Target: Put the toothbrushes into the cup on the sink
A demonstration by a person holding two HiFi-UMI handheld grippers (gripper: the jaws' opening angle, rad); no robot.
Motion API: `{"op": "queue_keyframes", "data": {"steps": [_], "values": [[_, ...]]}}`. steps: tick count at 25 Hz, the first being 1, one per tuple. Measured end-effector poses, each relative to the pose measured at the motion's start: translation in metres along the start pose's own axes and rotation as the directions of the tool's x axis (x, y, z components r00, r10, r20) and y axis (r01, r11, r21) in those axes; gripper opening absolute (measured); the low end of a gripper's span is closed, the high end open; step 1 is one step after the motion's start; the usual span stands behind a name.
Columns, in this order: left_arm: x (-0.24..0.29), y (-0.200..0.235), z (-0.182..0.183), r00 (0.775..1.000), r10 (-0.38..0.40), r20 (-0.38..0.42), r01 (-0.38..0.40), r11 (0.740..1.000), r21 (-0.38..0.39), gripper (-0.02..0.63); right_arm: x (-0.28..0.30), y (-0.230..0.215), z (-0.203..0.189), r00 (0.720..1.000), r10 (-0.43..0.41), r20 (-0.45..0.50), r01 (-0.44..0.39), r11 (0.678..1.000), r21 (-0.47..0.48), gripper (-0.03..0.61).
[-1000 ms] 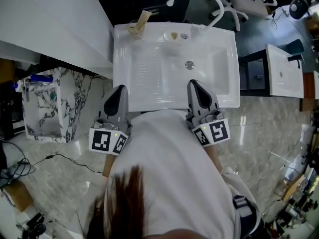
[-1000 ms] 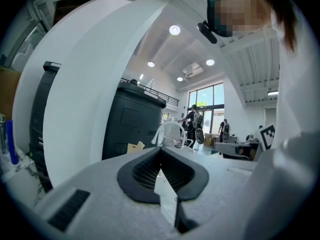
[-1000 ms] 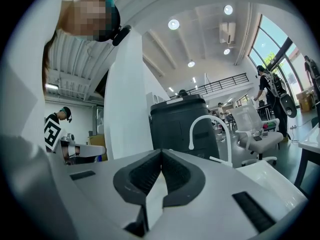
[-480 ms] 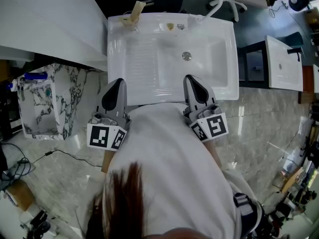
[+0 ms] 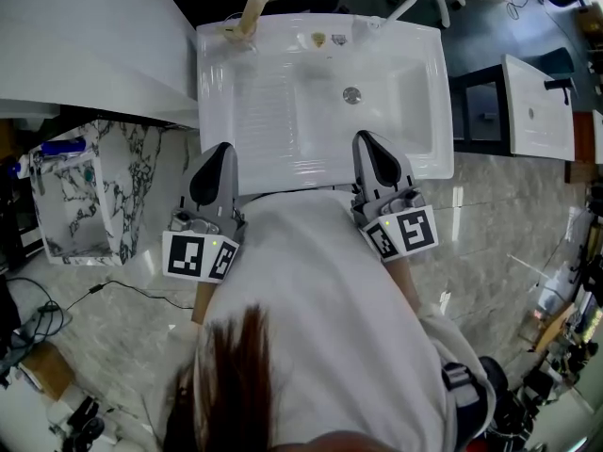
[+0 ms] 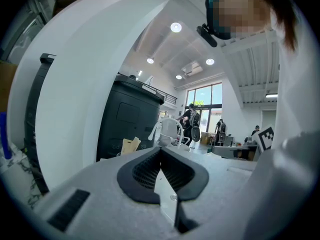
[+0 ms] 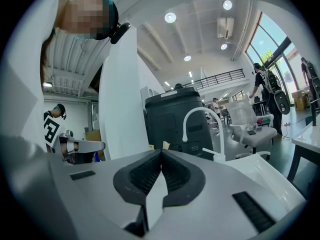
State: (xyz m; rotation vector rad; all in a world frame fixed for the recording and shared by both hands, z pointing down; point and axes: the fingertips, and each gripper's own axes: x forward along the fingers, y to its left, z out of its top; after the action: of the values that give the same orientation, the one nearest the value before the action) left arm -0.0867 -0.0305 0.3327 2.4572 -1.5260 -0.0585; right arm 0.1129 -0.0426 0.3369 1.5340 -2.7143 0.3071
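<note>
The white sink [image 5: 283, 149] lies ahead of me. At its back left corner stands a small cup [image 5: 237, 32] with tan, flat sticks [image 5: 252, 9] poking out; whether they are toothbrushes is too small to tell. Those sticks [image 6: 129, 145] also show past the left jaws. Two small items [image 5: 318, 39] lie by the faucet base. My left gripper [image 5: 216, 158] sits at the sink's front edge, left side, shut and empty. My right gripper [image 5: 366, 145] rests over the front rim, right side, shut and empty. The jaws meet in both gripper views [image 6: 160, 151] [image 7: 161, 153].
The white faucet [image 7: 202, 121] arches over the sink's back right. A big white curved panel [image 5: 85, 45] lies to the left, with a marbled box [image 5: 85, 196] below it. A black stand [image 5: 480, 111] and a second white basin [image 5: 537, 106] are on the right.
The head view has shifted, so the sink sits higher in the picture. Both grippers keep their places at the front rim, still shut.
</note>
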Motion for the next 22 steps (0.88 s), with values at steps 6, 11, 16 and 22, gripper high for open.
{"op": "queue_keyframes", "data": {"steps": [6,11,16,22], "values": [[0.000,0.009,0.002,1.000,0.004,0.000,-0.004,1.000,0.009,0.015,0.001,-0.014,0.009,1.000,-0.001,-0.012,0.001,1.000,-0.031,0.012],[0.002,0.015,0.005,1.000,0.004,0.004,-0.004,1.000,0.013,0.015,0.002,-0.024,0.005,0.998,-0.002,-0.059,-0.004,0.996,-0.092,0.012],[0.001,0.016,0.002,1.000,-0.002,-0.012,0.002,1.000,0.014,0.015,0.003,-0.029,0.002,0.997,-0.006,-0.079,-0.002,0.995,-0.103,0.012],[0.004,0.013,-0.002,0.999,-0.018,-0.027,0.019,1.000,0.015,0.015,0.007,-0.030,0.001,0.996,0.000,-0.084,-0.009,0.995,-0.100,0.012]]}}
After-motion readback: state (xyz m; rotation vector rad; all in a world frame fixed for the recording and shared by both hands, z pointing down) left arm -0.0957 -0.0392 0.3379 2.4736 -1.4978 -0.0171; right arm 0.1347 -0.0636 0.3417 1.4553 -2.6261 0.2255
